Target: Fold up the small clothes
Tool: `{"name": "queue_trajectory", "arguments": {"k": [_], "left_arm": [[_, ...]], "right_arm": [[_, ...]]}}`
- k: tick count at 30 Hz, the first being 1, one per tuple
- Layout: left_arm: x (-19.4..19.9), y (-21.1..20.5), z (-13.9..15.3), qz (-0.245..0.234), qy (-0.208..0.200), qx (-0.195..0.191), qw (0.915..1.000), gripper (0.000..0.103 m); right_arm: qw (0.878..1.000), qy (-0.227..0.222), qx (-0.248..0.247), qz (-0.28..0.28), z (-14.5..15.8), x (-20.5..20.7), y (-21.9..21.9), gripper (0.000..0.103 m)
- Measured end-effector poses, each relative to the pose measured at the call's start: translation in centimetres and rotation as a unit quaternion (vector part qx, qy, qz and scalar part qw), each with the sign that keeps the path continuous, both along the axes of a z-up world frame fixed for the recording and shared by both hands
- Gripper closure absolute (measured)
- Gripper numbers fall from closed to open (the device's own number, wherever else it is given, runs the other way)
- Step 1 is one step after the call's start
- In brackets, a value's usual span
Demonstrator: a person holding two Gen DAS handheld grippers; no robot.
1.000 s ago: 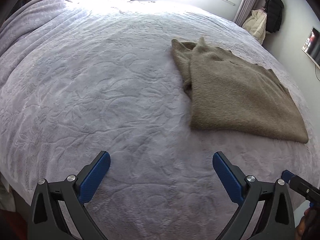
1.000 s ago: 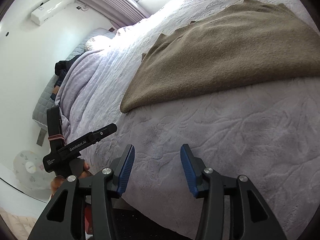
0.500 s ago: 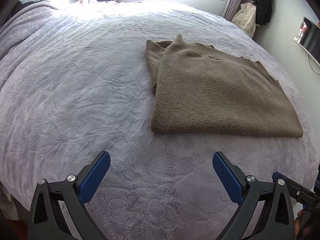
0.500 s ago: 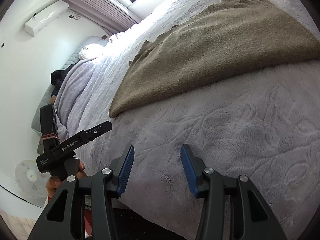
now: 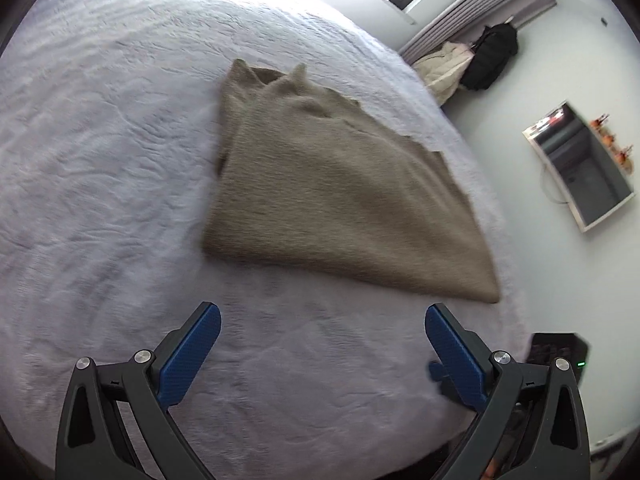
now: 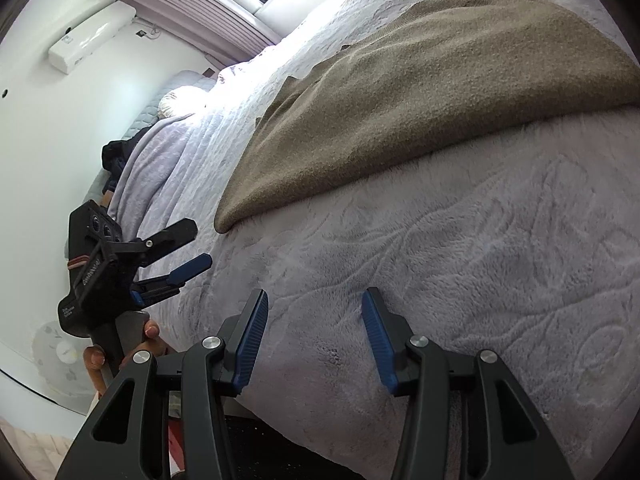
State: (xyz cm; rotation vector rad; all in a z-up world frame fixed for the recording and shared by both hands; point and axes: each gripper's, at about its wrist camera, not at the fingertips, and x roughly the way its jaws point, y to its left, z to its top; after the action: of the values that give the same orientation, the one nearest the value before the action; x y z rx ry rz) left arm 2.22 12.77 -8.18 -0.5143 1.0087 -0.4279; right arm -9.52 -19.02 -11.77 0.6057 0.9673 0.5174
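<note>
A tan knit sweater [image 5: 340, 192] lies folded flat on the pale lilac bedspread [image 5: 100, 200]; it also shows in the right wrist view [image 6: 420, 92]. My left gripper [image 5: 322, 318] is wide open and empty, just short of the sweater's near edge. My right gripper [image 6: 314, 304] is open and empty above the bedspread [image 6: 500, 280], short of the sweater's near left corner. The left gripper also shows in the right wrist view [image 6: 192, 244], held by a hand at the bed's edge.
A wall-mounted screen [image 5: 580, 164] and hanging coats [image 5: 468, 64] are right of the bed. An air conditioner [image 6: 92, 36] hangs on the wall. Pillows [image 6: 176, 100] and dark clothes [image 6: 120, 152] lie at the bed's head. The bed's near edge is below both grippers.
The left gripper has swung to the right and closer, so the sweater now sits centred ahead of it. The right gripper has edged nearer the sweater. Both stayed open.
</note>
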Motion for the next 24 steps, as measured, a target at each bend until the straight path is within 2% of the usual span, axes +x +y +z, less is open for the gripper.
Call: {"name": "queue_trajectory", "arguments": {"k": [3,6,14,17,21,24], "left_arm": [[0.9,-1.0,-0.2,-0.010,-0.002,-0.034,0.9994,0.001],[2.2,-2.1,-1.3,-0.015,0.018,-0.065,0.9976,0.001],[5.9,-3.4,-1.7,0.025,0.003,-0.076,0.9968,0.001],[7.2,-3.9,-1.9,0.044,-0.002,-0.067,0.9968,0.001],[8.4,-5.2,-1.5,0.069,-0.016,-0.024,0.9972,0.001],[8.4,-6.4,0.4,0.073,-0.054,-0.010,0.9958,0.001]], "right_arm": [[1.000,0.000,0.001,-0.001,-0.1,0.0,0.1,0.050],[1.000,0.000,0.001,-0.001,-0.1,-0.1,0.1,0.050],[1.000,0.001,0.005,0.000,-0.4,-0.2,0.1,0.050],[1.000,0.002,0.007,0.000,-0.5,-0.2,0.1,0.050],[1.000,0.002,0.011,0.001,-0.7,-0.2,0.1,0.050],[1.000,0.002,0.015,0.002,-0.8,-0.1,0.0,0.050]]}}
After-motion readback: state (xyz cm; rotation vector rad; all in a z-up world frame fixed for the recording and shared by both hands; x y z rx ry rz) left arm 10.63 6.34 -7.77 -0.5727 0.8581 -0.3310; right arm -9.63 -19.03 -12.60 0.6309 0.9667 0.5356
